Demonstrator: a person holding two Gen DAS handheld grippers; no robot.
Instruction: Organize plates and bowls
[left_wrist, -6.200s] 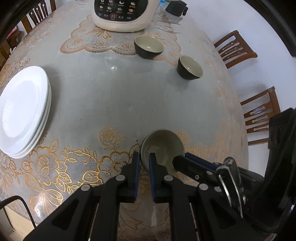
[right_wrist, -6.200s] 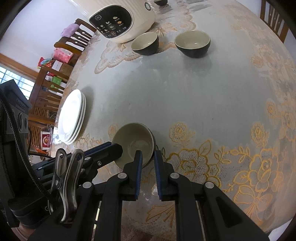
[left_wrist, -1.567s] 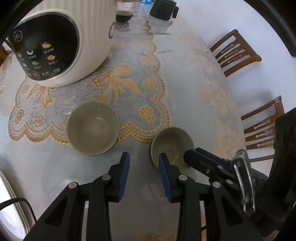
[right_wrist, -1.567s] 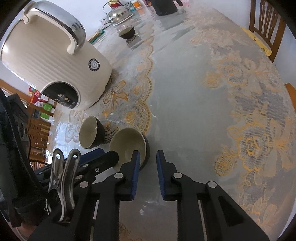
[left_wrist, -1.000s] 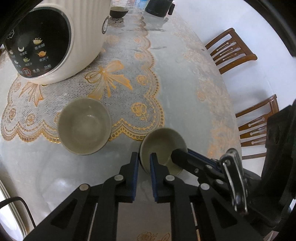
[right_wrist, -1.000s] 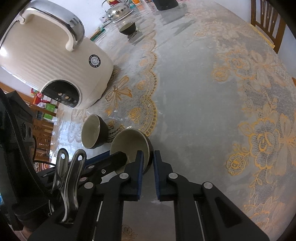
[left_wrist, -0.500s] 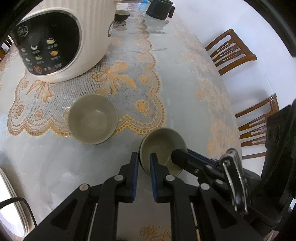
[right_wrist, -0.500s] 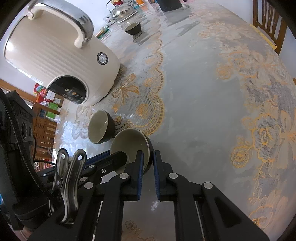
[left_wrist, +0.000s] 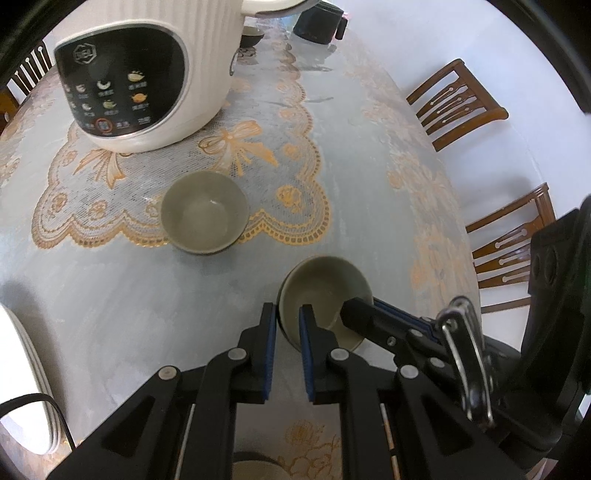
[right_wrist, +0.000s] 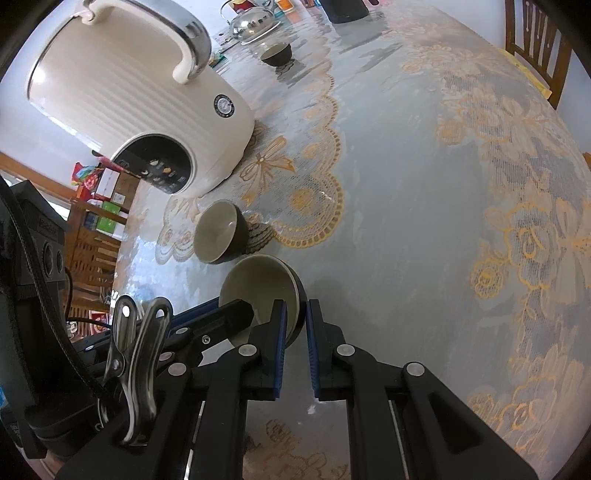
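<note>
Two grippers, left gripper (left_wrist: 287, 320) and right gripper (right_wrist: 295, 317), fingers clamped on one bowl (left_wrist: 325, 291), second bowl (left_wrist: 204, 218) beside it

Glossy glazed bowl (left_wrist: 325, 291), lace tablecloth (left_wrist: 288, 184)

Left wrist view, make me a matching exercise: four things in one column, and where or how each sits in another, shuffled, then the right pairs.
Things:
1. held bowl
2. free bowl
3. rice cooker
4. stack of white plates

Places:
A. far end of the lace mat
B. left edge of the table
C. rim clamped by both grippers
D. near edge of the lace mat

Pairs: 1-C, 2-D, 3-A, 4-B
</note>
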